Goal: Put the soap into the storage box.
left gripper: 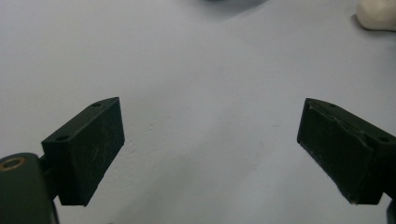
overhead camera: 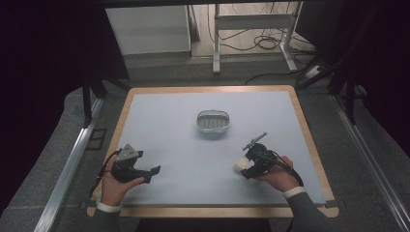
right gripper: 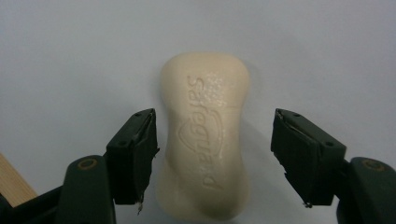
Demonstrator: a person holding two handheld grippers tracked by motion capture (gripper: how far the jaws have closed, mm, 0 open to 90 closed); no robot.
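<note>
Right gripper (right gripper: 212, 158): low over the mat near the person's edge, jaws parted wider than the soap, one on each long side of it; the left jaw sits just beside the bar, the right one stands clear, so nothing is gripped
Soap (right gripper: 205, 135): a cream bar with raised lettering, lying flat on the mat between those jaws, its long axis running away from the camera; in the high view it peeks out pale at the gripper's left side (overhead camera: 240, 166)
Left gripper (left gripper: 210, 149): held in the left hand (overhead camera: 113, 186) at the near left of the mat, jaws spread wide with bare mat between them, holding nothing; the soap shows at the far upper right corner, well apart
Mat (overhead camera: 169, 125): pale grey-blue sheet covering the wooden table (overhead camera: 124, 113)
Soap dish (overhead camera: 212, 121): oval, white, ribbed inside, near the middle of the mat, beyond both grippers and well apart from the soap
</note>
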